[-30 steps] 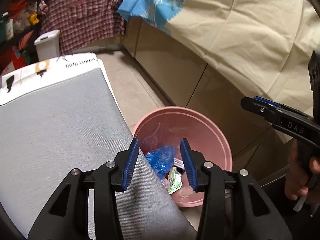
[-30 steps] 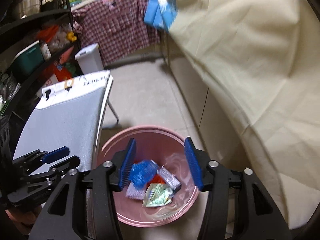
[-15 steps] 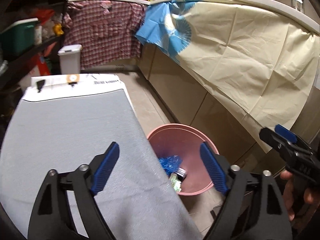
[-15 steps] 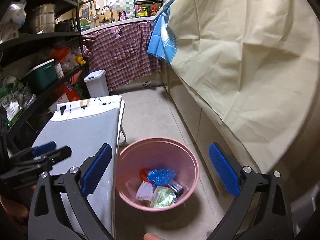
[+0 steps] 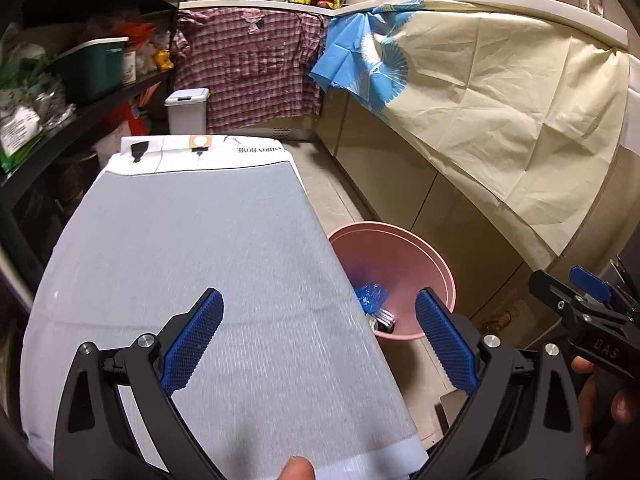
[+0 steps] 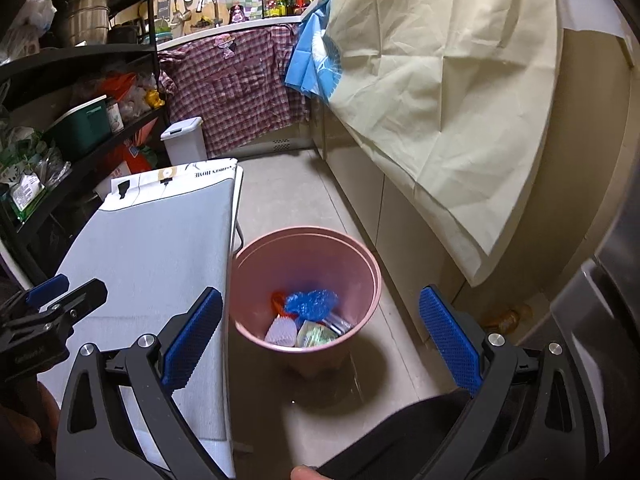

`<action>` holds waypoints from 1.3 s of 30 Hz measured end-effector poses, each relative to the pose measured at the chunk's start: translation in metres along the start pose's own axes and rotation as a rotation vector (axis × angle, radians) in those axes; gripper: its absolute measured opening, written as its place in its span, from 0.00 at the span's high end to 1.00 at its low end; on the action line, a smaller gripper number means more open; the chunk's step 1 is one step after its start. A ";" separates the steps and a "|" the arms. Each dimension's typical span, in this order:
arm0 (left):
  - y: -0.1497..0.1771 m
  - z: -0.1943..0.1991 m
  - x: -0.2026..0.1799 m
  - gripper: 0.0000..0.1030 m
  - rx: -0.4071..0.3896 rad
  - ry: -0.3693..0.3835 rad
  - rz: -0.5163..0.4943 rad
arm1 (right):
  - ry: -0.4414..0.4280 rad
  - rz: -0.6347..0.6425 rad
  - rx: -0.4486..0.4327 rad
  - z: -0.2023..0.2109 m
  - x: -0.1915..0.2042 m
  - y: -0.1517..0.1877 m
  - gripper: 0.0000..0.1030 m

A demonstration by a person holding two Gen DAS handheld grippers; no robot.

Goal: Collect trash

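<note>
A pink bin (image 6: 304, 256) stands on the floor beside the grey ironing board (image 6: 160, 232). Inside lie a crumpled blue bag (image 6: 312, 302), a white piece (image 6: 282, 330), a green wrapper (image 6: 314, 336) and something red (image 6: 278, 300). My right gripper (image 6: 320, 296) hangs above and short of the bin, open, with nothing between its pads. My left gripper (image 5: 319, 300) is over the board's (image 5: 192, 240) near end; its jaws are opening wide and hold nothing. From there the board's edge half hides the bin (image 5: 420, 256), and only the blue bag (image 5: 370, 296) shows clearly.
Black shelves (image 6: 80, 92) crowded with goods line the left. A small white lidded bin (image 5: 187, 110) and a hanging plaid shirt (image 5: 256, 68) are at the far end. Cream cloth (image 6: 440, 92) drapes the counter and cabinets on the right. A dark sleeve (image 6: 400, 432) shows at the bottom.
Both grippers have drawn back and up from the bin, which now looks smaller and farther. Both pairs of jaws have spread from narrow to wide.
</note>
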State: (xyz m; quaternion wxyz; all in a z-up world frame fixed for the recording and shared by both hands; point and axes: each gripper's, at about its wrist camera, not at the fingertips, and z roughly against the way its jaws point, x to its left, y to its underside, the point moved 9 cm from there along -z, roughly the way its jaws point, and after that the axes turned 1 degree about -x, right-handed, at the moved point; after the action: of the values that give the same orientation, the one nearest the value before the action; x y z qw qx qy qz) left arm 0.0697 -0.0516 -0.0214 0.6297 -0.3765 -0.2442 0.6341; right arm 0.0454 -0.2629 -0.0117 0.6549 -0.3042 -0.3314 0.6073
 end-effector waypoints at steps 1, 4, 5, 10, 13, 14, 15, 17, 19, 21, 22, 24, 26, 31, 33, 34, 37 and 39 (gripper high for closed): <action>0.003 0.004 0.001 0.09 -0.002 -0.005 0.004 | 0.001 0.000 0.000 0.002 0.000 0.002 0.06; 0.013 0.012 0.007 0.09 -0.009 -0.037 0.023 | -0.002 0.003 0.005 0.007 0.001 0.009 0.06; 0.016 0.013 0.009 0.09 -0.007 -0.045 0.028 | -0.002 0.007 0.005 0.008 0.002 0.011 0.06; 0.024 0.012 0.016 0.09 -0.001 -0.073 0.049 | 0.006 0.046 -0.008 0.010 0.010 0.015 0.06; 0.021 0.009 0.011 0.09 -0.015 -0.077 0.015 | 0.014 0.058 -0.006 0.006 0.013 0.016 0.06; 0.019 0.010 0.010 0.09 -0.026 -0.082 0.012 | 0.015 0.059 -0.005 0.005 0.013 0.016 0.06; 0.018 0.010 0.010 0.09 -0.029 -0.081 0.013 | 0.015 0.061 -0.003 0.005 0.014 0.016 0.06; 0.017 0.008 0.010 0.09 -0.024 -0.072 0.021 | 0.016 0.059 -0.002 0.004 0.014 0.016 0.06; 0.017 0.008 0.010 0.09 -0.023 -0.072 0.021 | 0.017 0.055 0.001 0.002 0.015 0.017 0.06; 0.017 0.007 0.009 0.09 -0.017 -0.063 0.021 | 0.018 0.054 0.002 0.001 0.015 0.017 0.06; 0.018 0.006 0.009 0.09 -0.014 -0.063 0.019 | 0.018 0.055 0.002 0.001 0.015 0.017 0.06; 0.018 0.006 0.010 0.09 -0.014 -0.063 0.019 | 0.018 0.055 0.002 0.001 0.015 0.017 0.06; 0.018 0.006 0.010 0.09 -0.014 -0.061 0.023 | 0.017 0.054 0.003 0.001 0.015 0.017 0.06; 0.020 0.007 0.006 0.09 -0.017 -0.055 0.018 | 0.017 0.055 0.002 0.001 0.015 0.017 0.06; 0.020 0.008 0.004 0.09 -0.018 -0.053 0.016 | 0.017 0.055 0.002 0.001 0.014 0.017 0.06; 0.021 0.008 0.004 0.09 -0.019 -0.050 0.018 | 0.017 0.055 0.002 0.001 0.015 0.017 0.06; 0.021 0.009 0.005 0.09 -0.021 -0.053 0.018 | 0.017 0.055 0.002 0.000 0.015 0.017 0.06; 0.021 0.010 0.005 0.09 -0.022 -0.052 0.018 | 0.017 0.055 0.002 0.001 0.014 0.017 0.06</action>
State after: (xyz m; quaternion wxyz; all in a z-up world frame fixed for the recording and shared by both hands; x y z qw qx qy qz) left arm 0.0492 -0.0466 -0.0329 0.6130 -0.3691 -0.2642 0.6467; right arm 0.0355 -0.2473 -0.0238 0.6411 -0.3176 -0.3168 0.6227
